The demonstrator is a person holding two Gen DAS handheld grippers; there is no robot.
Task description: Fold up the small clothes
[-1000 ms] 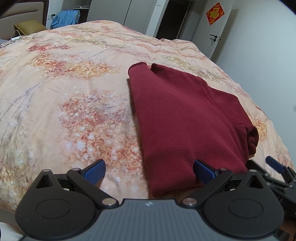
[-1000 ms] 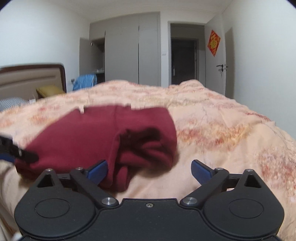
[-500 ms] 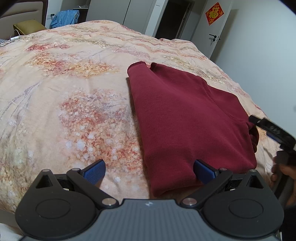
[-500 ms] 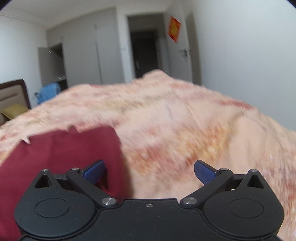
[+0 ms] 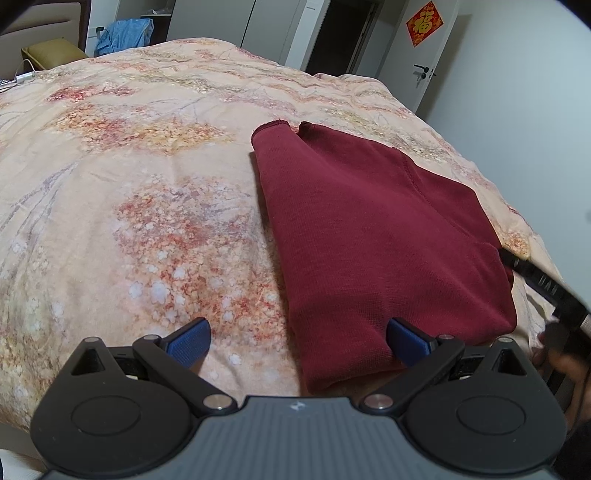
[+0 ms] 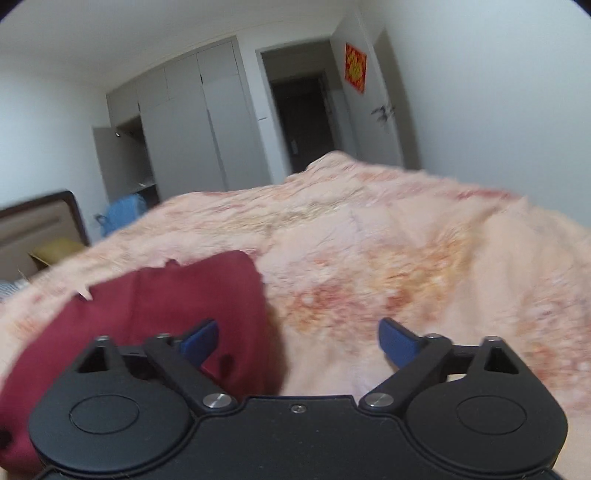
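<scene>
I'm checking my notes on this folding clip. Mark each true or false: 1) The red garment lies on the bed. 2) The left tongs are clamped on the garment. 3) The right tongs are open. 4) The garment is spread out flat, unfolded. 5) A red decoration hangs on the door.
1) True: the garment lies on the bed.
2) False: the left tongs are open, gripping nothing.
3) True: the right tongs are open.
4) False: it is folded into a compact shape.
5) True: the decoration is on the door.
</scene>
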